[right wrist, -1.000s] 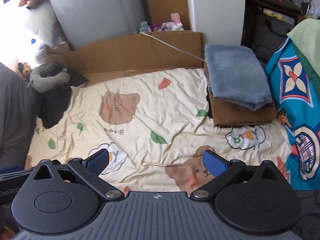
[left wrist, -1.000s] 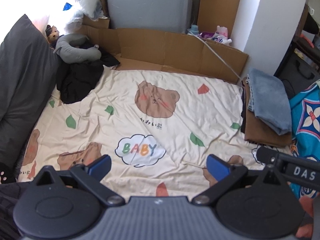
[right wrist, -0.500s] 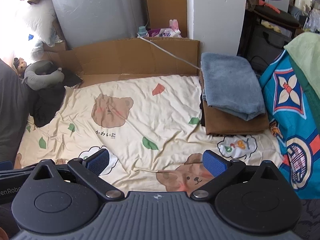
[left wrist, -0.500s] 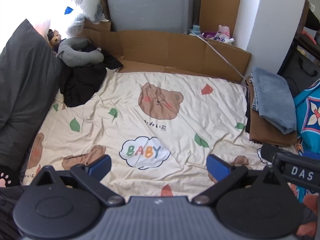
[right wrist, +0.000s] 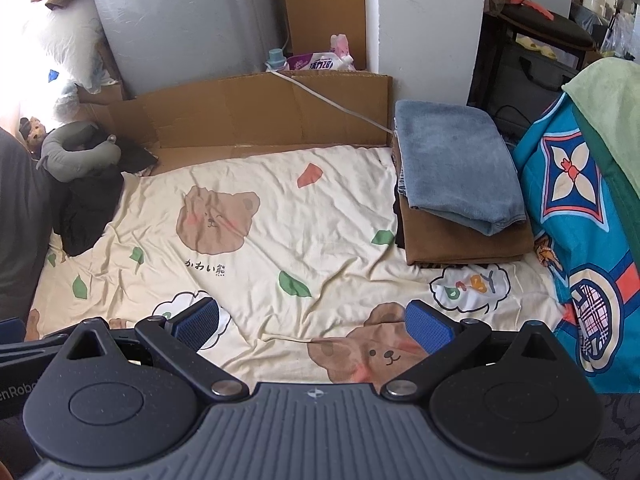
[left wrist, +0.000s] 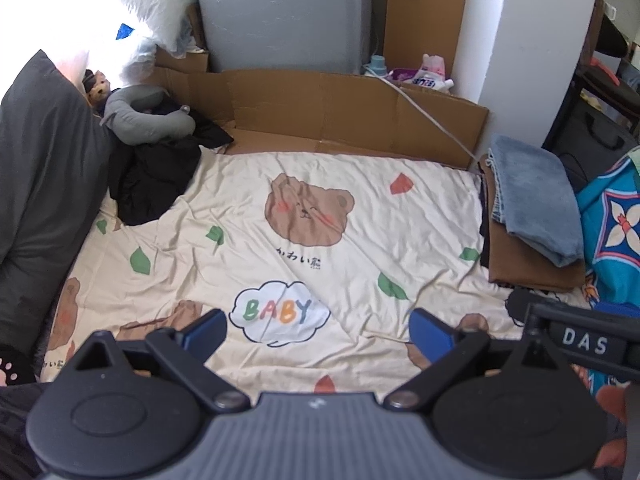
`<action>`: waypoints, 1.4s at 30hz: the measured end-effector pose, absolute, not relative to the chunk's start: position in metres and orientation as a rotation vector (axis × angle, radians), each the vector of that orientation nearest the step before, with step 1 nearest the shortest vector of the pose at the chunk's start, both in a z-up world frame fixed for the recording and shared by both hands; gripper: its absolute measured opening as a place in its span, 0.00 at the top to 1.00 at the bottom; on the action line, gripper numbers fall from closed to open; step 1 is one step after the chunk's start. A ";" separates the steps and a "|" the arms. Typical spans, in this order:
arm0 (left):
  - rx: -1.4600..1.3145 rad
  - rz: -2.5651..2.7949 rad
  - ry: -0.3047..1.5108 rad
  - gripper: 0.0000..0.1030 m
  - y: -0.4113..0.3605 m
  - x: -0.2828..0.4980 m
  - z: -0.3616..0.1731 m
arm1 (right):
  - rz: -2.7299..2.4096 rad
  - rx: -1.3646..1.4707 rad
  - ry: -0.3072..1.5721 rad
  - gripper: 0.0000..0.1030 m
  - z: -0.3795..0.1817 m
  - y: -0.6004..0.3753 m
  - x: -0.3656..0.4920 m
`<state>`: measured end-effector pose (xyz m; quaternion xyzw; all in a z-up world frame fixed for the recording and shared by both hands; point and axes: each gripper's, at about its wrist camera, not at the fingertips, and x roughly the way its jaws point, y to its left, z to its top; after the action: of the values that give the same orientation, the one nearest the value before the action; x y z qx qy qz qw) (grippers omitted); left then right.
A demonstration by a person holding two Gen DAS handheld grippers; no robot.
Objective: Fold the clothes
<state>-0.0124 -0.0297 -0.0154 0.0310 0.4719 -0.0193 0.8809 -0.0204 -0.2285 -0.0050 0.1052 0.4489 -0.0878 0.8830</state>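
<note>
Black crumpled garment [left wrist: 154, 178] left of the bear sheet [left wrist: 308, 216] looked unfolded; folded stack [right wrist: 460, 184] sat right; both grippers [left wrist: 318, 330] [right wrist: 312, 322] wide, empty.

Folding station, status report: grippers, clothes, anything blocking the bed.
Left gripper open, empty. Right gripper open, empty. Folded stack, blue garment on brown one, at sheet's right edge; black clothes unfolded, far left. Mid-sheet unobstructed.

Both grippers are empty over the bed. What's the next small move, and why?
Probably swing the left gripper toward the crumpled black garment at the far left of the bear-print sheet. It looks like the only unfolded piece; the blue and brown items are already stacked, and both grippers are open.
</note>
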 end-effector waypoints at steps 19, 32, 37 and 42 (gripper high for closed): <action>0.069 -0.034 0.977 0.04 -0.034 -0.015 -0.014 | -0.197 0.214 0.931 0.01 -0.004 -0.232 -0.022; 0.075 -0.035 0.976 0.04 -0.037 -0.013 -0.014 | -0.205 0.209 0.931 0.01 -0.004 -0.235 -0.022; 0.078 -0.034 0.978 0.04 -0.038 -0.013 -0.015 | -0.206 0.203 0.930 0.01 -0.004 -0.234 -0.022; 0.076 -0.032 0.982 0.04 -0.039 -0.013 -0.015 | -0.207 0.207 0.934 0.01 -0.004 -0.235 -0.023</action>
<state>-0.0130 -0.0386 -0.0146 0.0363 0.4714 -0.0155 0.8810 -0.0226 -0.2350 -0.0036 0.0993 0.4485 -0.0993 0.8827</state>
